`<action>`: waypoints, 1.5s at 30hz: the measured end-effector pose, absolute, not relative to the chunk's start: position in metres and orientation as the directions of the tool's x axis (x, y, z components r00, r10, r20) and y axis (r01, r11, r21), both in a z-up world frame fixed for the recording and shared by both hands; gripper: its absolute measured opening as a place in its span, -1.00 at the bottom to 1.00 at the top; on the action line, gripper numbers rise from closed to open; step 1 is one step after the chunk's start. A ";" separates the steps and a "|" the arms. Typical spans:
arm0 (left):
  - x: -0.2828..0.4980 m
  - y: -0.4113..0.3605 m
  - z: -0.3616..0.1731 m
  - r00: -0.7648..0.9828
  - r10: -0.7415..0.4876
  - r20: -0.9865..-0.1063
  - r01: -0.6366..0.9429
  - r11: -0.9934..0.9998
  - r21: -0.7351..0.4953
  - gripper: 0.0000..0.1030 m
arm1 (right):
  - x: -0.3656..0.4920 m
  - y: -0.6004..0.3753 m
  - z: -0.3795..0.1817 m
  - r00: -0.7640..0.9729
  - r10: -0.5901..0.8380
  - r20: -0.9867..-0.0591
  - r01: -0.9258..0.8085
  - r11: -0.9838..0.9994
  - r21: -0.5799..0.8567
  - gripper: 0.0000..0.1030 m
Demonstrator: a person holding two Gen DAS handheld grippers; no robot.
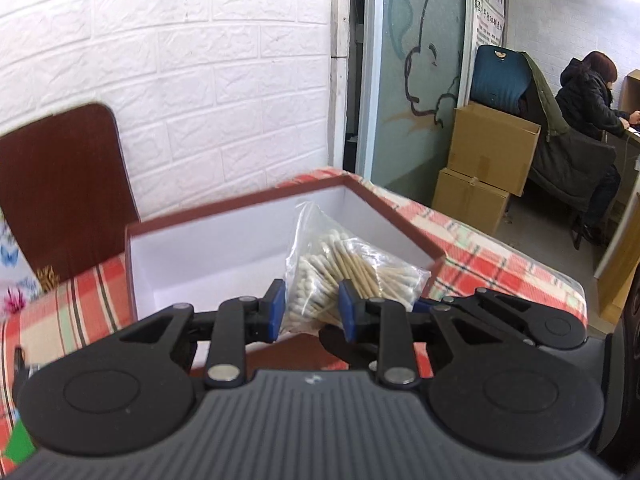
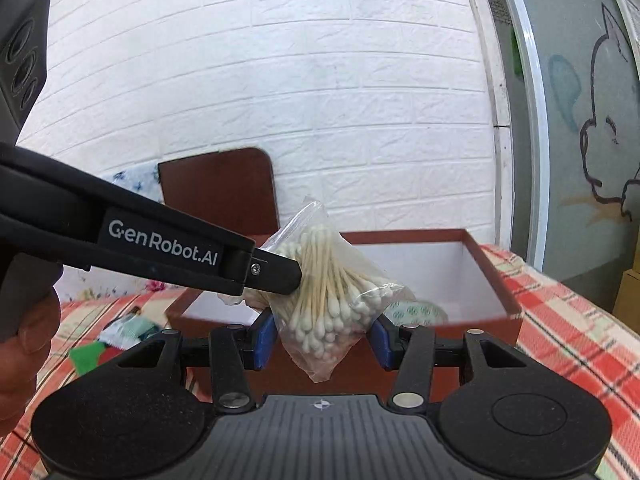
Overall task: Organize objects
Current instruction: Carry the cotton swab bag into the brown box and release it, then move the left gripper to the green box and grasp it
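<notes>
My left gripper (image 1: 312, 306) is shut on a clear bag of cotton swabs (image 1: 344, 270) and holds it over the open red box with a white inside (image 1: 240, 204). In the right wrist view the same bag (image 2: 328, 292) hangs from the left gripper's black finger (image 2: 276, 274), above the box's near rim (image 2: 492, 316). My right gripper (image 2: 322, 338) is open; the bag's lower end hangs between its blue pads (image 2: 264, 340), and I cannot tell if they touch it.
The box stands on a red plaid tablecloth (image 2: 560, 320). The box's dark red lid (image 2: 220, 196) leans against the white brick wall. Small packets (image 2: 132, 326) and a green piece (image 2: 86, 356) lie left of the box. A round patterned item (image 2: 416, 312) lies inside it.
</notes>
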State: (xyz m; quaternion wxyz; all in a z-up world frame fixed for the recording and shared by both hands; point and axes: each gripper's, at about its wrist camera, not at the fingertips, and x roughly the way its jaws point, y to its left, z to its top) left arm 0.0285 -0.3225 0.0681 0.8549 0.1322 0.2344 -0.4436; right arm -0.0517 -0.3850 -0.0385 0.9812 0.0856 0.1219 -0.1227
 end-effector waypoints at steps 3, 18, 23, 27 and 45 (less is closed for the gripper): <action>0.036 -0.334 0.072 0.504 -0.694 -0.515 0.818 0.575 0.026 -0.41 | -0.043 -0.398 -0.037 0.943 -0.223 -0.249 0.262 0.956 0.135 -0.07; 0.068 -0.383 0.056 0.472 -0.691 -0.547 0.829 0.559 0.008 -0.41 | -0.005 -0.444 -0.047 0.921 -0.259 -0.292 0.302 0.947 0.111 -0.03; 0.090 -0.399 0.035 0.549 -0.607 -0.575 0.769 0.636 0.062 -0.16 | 0.014 -0.459 -0.054 0.881 -0.346 -0.322 0.385 0.921 0.064 0.50; 0.089 -0.385 0.035 0.518 -0.631 -0.577 0.779 0.627 0.013 -0.19 | -0.002 -0.445 -0.062 0.889 -0.368 -0.274 0.381 0.925 -0.008 0.52; 0.050 -0.285 0.054 0.549 -0.651 -0.524 0.711 0.693 -0.116 -0.17 | -0.051 -0.371 -0.055 0.935 -0.302 -0.184 0.310 0.951 0.011 0.50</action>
